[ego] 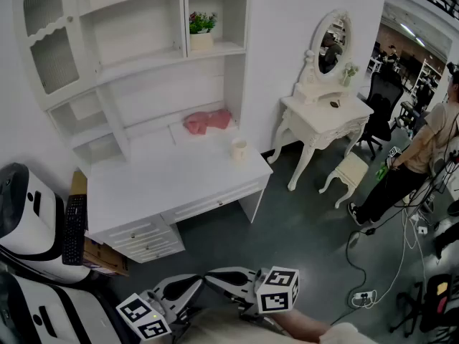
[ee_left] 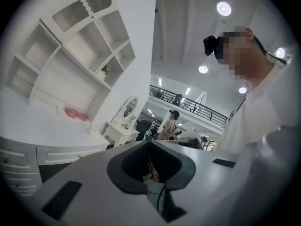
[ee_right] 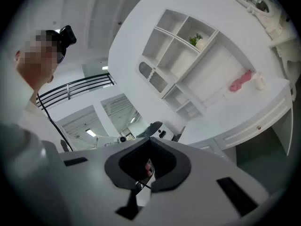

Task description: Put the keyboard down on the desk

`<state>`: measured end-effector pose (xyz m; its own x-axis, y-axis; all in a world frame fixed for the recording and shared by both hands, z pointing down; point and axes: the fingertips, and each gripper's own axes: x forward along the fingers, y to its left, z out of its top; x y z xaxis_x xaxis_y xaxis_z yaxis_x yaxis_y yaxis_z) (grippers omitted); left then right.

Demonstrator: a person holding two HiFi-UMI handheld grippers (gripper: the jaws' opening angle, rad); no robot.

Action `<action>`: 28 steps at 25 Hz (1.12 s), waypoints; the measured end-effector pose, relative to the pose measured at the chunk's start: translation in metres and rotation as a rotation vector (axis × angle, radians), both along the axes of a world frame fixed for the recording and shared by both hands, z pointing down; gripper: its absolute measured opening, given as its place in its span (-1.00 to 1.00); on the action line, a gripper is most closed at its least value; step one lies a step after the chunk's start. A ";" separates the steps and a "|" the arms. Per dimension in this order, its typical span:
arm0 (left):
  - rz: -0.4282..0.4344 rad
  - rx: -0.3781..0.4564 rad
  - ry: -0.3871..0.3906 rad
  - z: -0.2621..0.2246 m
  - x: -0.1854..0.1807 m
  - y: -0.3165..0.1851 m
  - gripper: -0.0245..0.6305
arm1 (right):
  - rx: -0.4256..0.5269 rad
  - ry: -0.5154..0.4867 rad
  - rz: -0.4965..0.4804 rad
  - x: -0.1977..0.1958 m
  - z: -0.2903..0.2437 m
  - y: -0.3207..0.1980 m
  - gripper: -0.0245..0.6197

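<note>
There is one keyboard (ego: 74,229), one desk (ego: 165,178) and two grippers. The keyboard is black, long and narrow, with rows of keys facing the head view. It is not on the desk top. It stands on end just off the desk's left end, between the desk and a white-and-black machine (ego: 29,221), with a cardboard box (ego: 97,255) below it. On the desk top lie one pink cloth (ego: 208,121) towards the back and one pale cup (ego: 239,149) near the right end. One potted plant (ego: 201,24) sits on a shelf above the desk. To the right of the desk stand one white dressing table (ego: 323,117) and one small stool (ego: 349,170), and beyond them a person (ego: 409,163). The left gripper (ee_left: 150,144) and the right gripper (ee_right: 149,141) are both in front of the desk, well apart from the keyboard. Each has its jaws closed together with nothing between them.
</note>
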<state>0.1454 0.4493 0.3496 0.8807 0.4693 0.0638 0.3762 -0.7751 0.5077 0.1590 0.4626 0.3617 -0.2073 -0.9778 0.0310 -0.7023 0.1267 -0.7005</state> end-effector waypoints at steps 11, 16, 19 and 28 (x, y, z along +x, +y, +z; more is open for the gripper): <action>-0.084 0.048 0.030 -0.011 0.027 -0.016 -0.85 | 0.040 0.046 -0.016 0.030 -0.012 -0.009 -0.85; -0.194 0.046 0.029 -0.012 0.016 -0.042 -0.85 | 0.020 0.040 -0.086 0.023 -0.006 -0.021 -0.85; -0.287 0.041 0.007 -0.005 0.003 -0.059 -0.85 | -0.012 0.038 -0.162 0.016 -0.001 -0.030 -0.85; -0.411 0.012 -0.003 0.003 -0.027 -0.098 -0.85 | -0.077 0.103 -0.309 -0.015 0.002 -0.066 -0.85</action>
<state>0.1189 0.3513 0.3523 0.9945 0.0774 0.0706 0.0321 -0.8666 0.4980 0.1440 0.3969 0.3637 -0.4854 -0.8632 0.1384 -0.7064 0.2940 -0.6439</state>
